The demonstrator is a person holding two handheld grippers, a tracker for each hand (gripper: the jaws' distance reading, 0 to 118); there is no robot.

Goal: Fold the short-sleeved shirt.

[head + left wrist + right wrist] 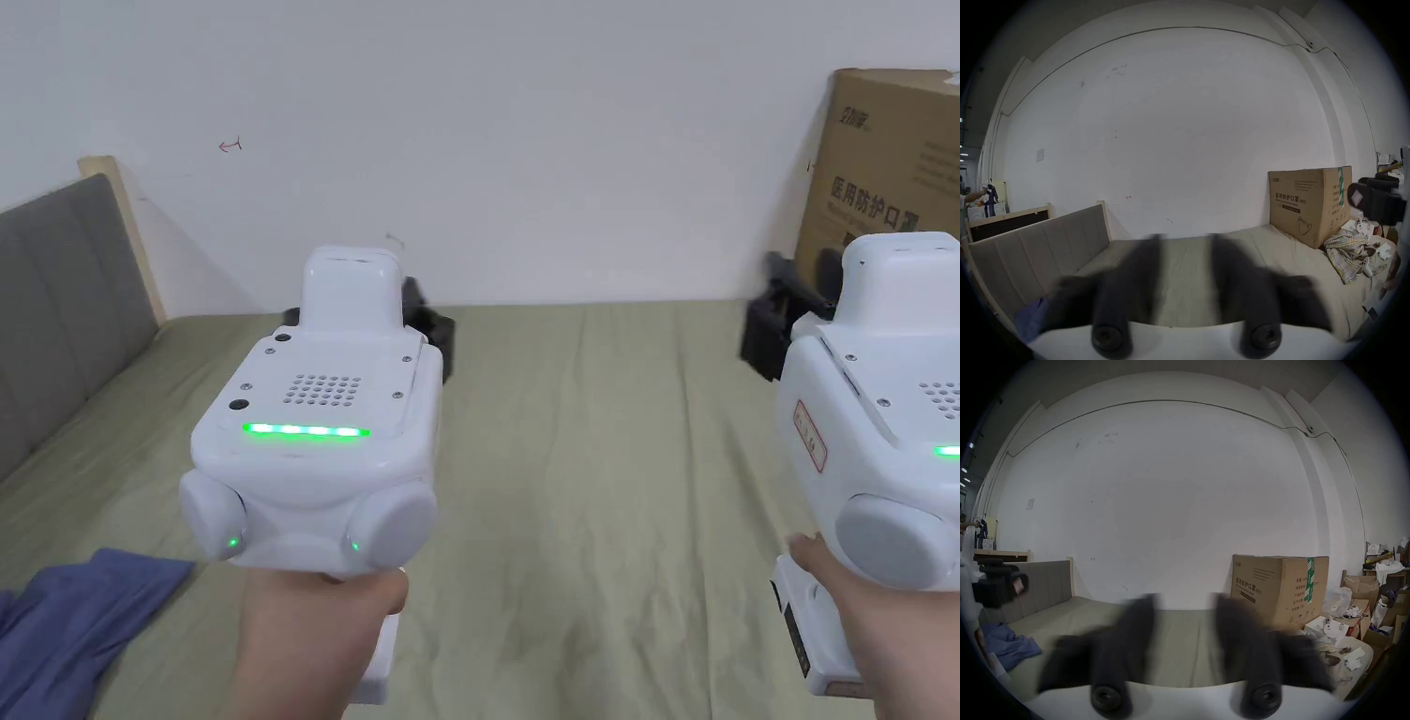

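Shirt [66,619] lies well left of left hand-held gripper [1185,240].

The bed [581,487] runs up to the wall [525,141] behind it, with the headboard [66,300] along its left side. The shirt [66,628] lies crumpled on the bed's near left corner. A cardboard box [891,178] stands on the far right corner against the wall; before it, in the left gripper view, lies a checked cloth [1347,253]. The left gripper [1185,246] and right gripper [1182,603] hang side by side above the bed, well apart, jaws parted, pointing toward the wall
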